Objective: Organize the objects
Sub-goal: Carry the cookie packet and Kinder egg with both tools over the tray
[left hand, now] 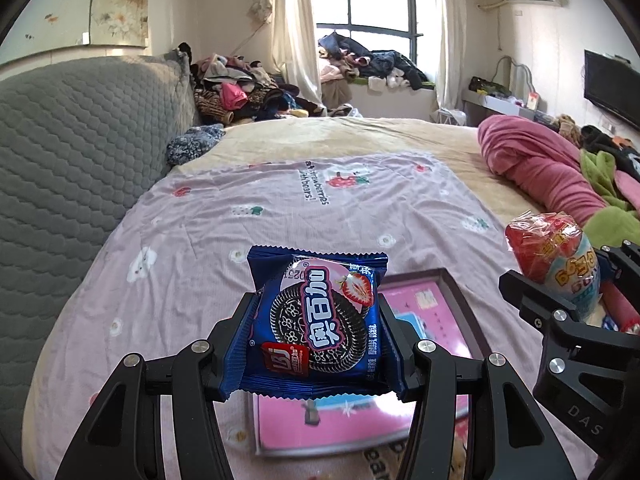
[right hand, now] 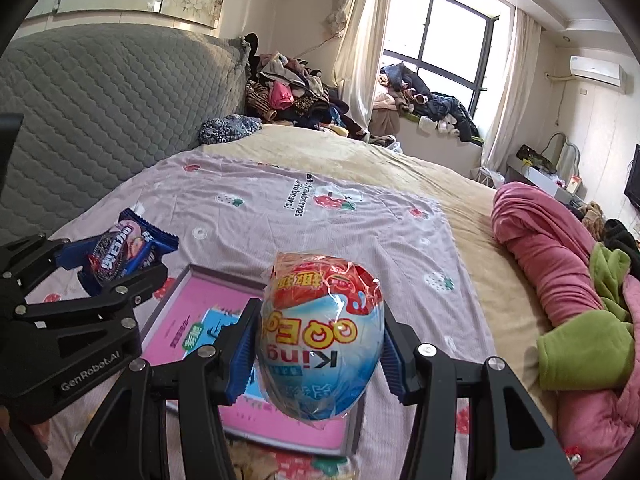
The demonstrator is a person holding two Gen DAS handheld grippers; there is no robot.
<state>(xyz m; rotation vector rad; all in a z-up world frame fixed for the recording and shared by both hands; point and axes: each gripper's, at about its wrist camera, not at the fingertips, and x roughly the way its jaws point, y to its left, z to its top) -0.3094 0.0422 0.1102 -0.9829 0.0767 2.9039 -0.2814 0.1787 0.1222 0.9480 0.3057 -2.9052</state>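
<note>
The left gripper (left hand: 318, 320) is clamped on a blue foil cookie packet printed with a strawberry (left hand: 316, 320), held above a shallow grey-rimmed tray with a pink printed bottom (left hand: 456, 292). The right gripper (right hand: 320, 344) squeezes a plastic-wrapped blue-and-red toy egg (right hand: 320, 340) over the same tray, which lies on a lilac strawberry-print sheet (right hand: 340, 240) near the bed's near edge. Farther right sits a rolled pink blanket (right hand: 540, 240), possibly touching the green fleece (right hand: 580, 344).
</note>
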